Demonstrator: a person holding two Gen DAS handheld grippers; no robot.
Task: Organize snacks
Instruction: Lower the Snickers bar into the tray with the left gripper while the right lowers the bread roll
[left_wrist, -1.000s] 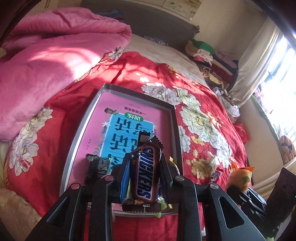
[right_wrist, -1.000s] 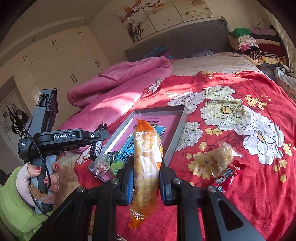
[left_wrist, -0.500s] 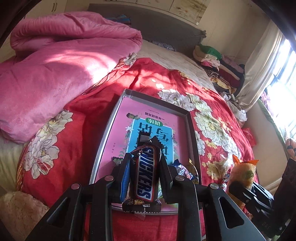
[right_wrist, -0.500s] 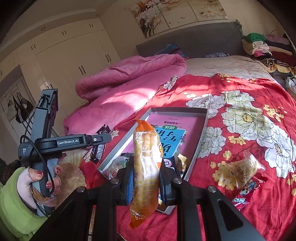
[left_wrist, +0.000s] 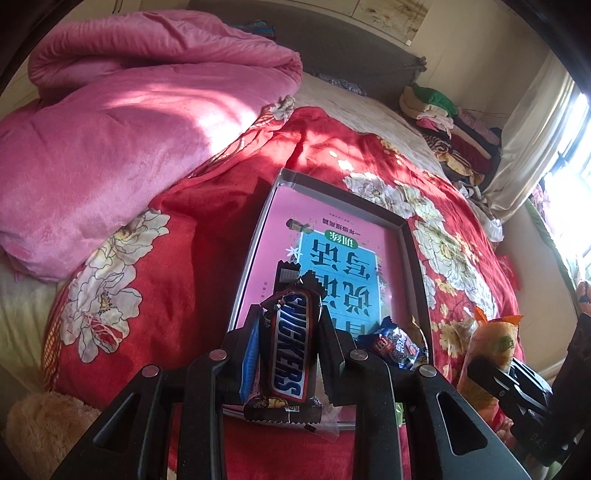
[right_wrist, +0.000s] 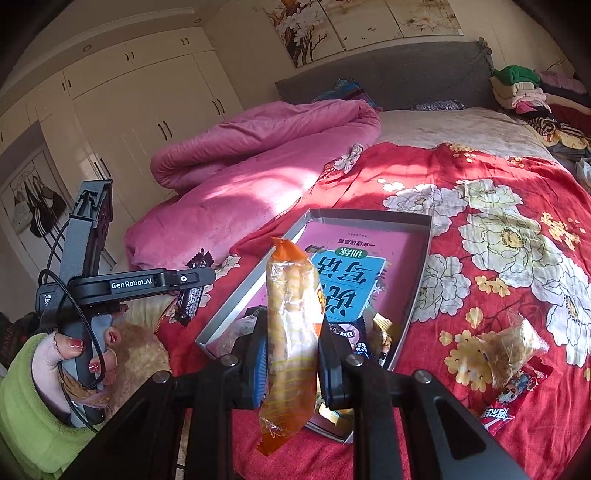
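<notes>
My left gripper (left_wrist: 290, 332) is shut on a brown Snickers bar (left_wrist: 291, 350), held upright over the near end of a shallow grey box (left_wrist: 255, 236) lined with a pink and blue book cover. My right gripper (right_wrist: 291, 347) is shut on a long orange-and-clear snack packet (right_wrist: 291, 332), also above the box's near end (right_wrist: 236, 302). A few small wrapped snacks (right_wrist: 351, 336) lie in the box's near corner. In the right wrist view the left gripper (right_wrist: 192, 291) shows at the left with the bar (right_wrist: 190, 299) in it. The right gripper's packet (left_wrist: 491, 354) appears at the right of the left wrist view.
The box lies on a red floral bedspread (right_wrist: 498, 229). A rolled pink quilt (left_wrist: 129, 129) lies to the left. Two loose snack packets (right_wrist: 506, 347) lie on the spread right of the box. Folded clothes (right_wrist: 524, 92) are stacked by the headboard. A person's hand in a green sleeve (right_wrist: 44, 406) holds the left gripper.
Both grippers have shifted left along the bed's near edge while keeping their snacks. The box now sits further right in both views, and more of the pink quilt shows.
</notes>
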